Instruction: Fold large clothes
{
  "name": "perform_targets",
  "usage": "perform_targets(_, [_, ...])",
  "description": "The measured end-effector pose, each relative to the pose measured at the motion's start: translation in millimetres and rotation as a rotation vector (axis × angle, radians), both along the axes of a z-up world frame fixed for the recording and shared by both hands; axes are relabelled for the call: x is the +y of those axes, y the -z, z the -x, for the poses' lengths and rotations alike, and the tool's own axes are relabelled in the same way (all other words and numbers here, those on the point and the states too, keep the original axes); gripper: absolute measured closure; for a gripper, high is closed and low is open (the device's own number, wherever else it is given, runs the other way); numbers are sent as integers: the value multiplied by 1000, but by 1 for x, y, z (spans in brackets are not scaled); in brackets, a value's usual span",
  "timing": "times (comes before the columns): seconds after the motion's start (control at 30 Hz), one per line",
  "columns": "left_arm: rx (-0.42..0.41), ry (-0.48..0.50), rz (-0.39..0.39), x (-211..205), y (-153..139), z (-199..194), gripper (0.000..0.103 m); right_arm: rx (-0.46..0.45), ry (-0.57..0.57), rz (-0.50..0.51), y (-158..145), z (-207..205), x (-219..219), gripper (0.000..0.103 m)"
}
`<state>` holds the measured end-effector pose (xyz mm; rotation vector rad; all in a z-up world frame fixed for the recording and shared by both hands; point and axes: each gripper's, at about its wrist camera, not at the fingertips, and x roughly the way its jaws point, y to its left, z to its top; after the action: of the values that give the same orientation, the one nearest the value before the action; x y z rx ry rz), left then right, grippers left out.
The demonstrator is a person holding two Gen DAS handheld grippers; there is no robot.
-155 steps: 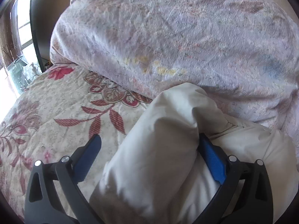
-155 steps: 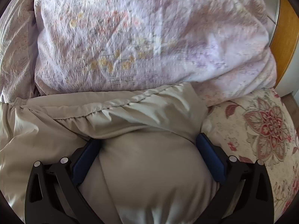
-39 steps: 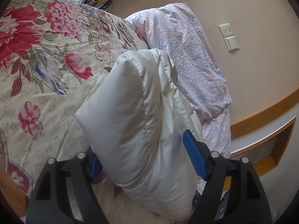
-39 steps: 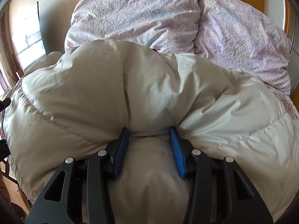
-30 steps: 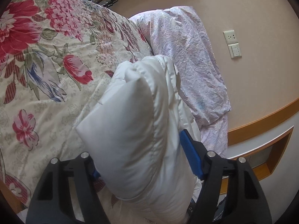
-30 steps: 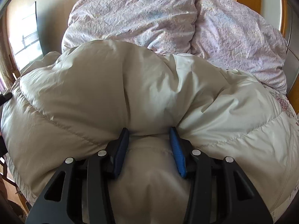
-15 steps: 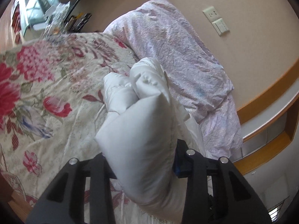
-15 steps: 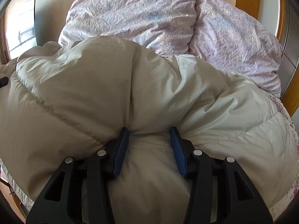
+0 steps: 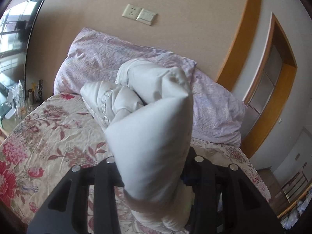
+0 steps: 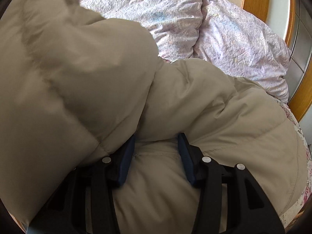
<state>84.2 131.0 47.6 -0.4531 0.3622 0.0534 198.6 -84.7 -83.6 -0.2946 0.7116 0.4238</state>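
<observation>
A puffy cream down jacket is held up over the flowered bed. My left gripper is shut on a thick bunch of it; the padding hides both pads, and a sleeve with a cuff points toward the pillows. In the right wrist view the jacket fills most of the frame. My right gripper is shut on a fold of it between the blue pads. A blurred part of the jacket hangs close over the left side.
Two lilac pillows lie against the wall at the bed's head. The floral bedspread covers the bed. A cluttered side table stands at the left, and a wooden-framed wall niche is at the right.
Both grippers closed on the jacket and lifted it off the bed. My left gripper has swung round toward the pillows. A part of the jacket has come over the left of the right wrist view.
</observation>
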Motion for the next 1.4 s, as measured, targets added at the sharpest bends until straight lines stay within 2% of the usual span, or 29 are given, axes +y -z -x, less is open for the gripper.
perform_targets(0.17, [-36, 42, -67, -38, -21, -12, 62, 57, -72, -50, -10, -6, -19, 54])
perform_targets(0.33, [-60, 82, -84, -69, -36, -20, 61, 62, -115, -123, -25, 6, -59, 54])
perform_targets(0.5, [-75, 135, -102, -104, -45, -30, 60, 48, -84, -164, -31, 17, -111, 53])
perform_targets(0.57, [-78, 156, -101, -116, -46, -34, 59, 56, -74, -211, -32, 18, -131, 53])
perform_targets(0.7, [-76, 181, -99, -132, -47, -41, 59, 31, 3, -223, -34, 18, -155, 53])
perform_targets(0.83, [-73, 204, -99, -144, -46, -48, 58, 84, 27, -244, -24, 7, -163, 53])
perform_targets(1.07, [-65, 277, -98, -172, -41, -61, 58, 113, 15, -269, -9, 1, -170, 53])
perform_targets(1.4, [-6, 396, -106, -227, -21, -87, 58, 75, 13, -340, -9, 16, -193, 54])
